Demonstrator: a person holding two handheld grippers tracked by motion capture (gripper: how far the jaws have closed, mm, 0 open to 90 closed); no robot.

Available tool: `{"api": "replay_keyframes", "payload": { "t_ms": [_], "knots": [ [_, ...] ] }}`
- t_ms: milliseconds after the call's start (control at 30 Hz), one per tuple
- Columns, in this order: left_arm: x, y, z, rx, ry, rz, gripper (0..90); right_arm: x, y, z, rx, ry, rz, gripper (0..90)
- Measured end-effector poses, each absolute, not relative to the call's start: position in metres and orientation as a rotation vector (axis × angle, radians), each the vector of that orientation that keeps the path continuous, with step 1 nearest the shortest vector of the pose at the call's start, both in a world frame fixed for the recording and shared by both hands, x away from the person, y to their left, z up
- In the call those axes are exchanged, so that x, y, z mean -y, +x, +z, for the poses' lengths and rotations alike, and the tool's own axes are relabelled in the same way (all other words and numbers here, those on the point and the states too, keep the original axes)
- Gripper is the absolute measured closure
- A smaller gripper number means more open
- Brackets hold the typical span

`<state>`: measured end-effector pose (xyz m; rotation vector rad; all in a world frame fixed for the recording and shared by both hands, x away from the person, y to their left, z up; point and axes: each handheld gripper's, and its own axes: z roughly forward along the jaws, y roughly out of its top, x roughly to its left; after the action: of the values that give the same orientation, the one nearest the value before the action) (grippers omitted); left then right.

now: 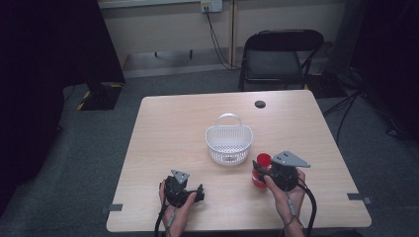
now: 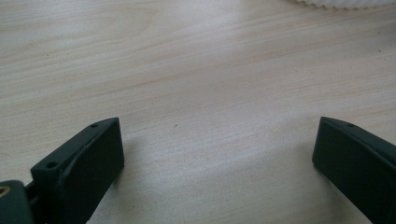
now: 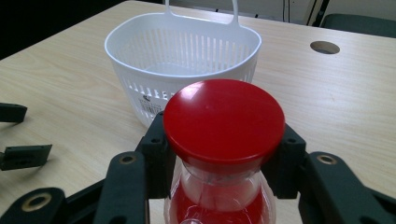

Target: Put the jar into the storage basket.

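My right gripper is clamped on the neck of a bottle — in the right gripper view the two black jaws press in just under its red cap, one on each side. The bottle is clear with something red inside, and it stands upright near the front right of the table; whether its base is touching the wood or just lifted I cannot tell from here. My right hand holds the tool from behind.

Just beyond the bottle, slightly to its left, sits the white basket, its handle raised on the far side. It looks empty through the slotted walls.

My left gripper lies low on the table near the front edge, well apart from the basket, with my left hand around it. Its jaws stand wide apart — bare wood between them, nothing held. A sliver of the basket's rim shows at the top of the left gripper view.

A dark round hole sits in the tabletop past the basket.
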<state>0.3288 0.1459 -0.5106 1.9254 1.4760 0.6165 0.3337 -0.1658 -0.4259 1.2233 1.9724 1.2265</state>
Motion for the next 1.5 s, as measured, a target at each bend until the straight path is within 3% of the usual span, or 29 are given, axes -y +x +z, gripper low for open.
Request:
{"api": "replay_keyframes", "payload": {
  "t_ms": [533, 1500],
  "knots": [
    [-0.146, 0.329, -0.511, -1.476, 1.926, 0.616, 1.8, 0.160, 0.334, -0.414, -1.976, 1.181, 1.268, 55.1],
    [-0.146, 0.329, -0.511, -1.476, 1.925, 0.616, 1.8, 0.137, 0.355, -0.354, -1.977, 1.052, 1.338, 55.0]
  ]
}}
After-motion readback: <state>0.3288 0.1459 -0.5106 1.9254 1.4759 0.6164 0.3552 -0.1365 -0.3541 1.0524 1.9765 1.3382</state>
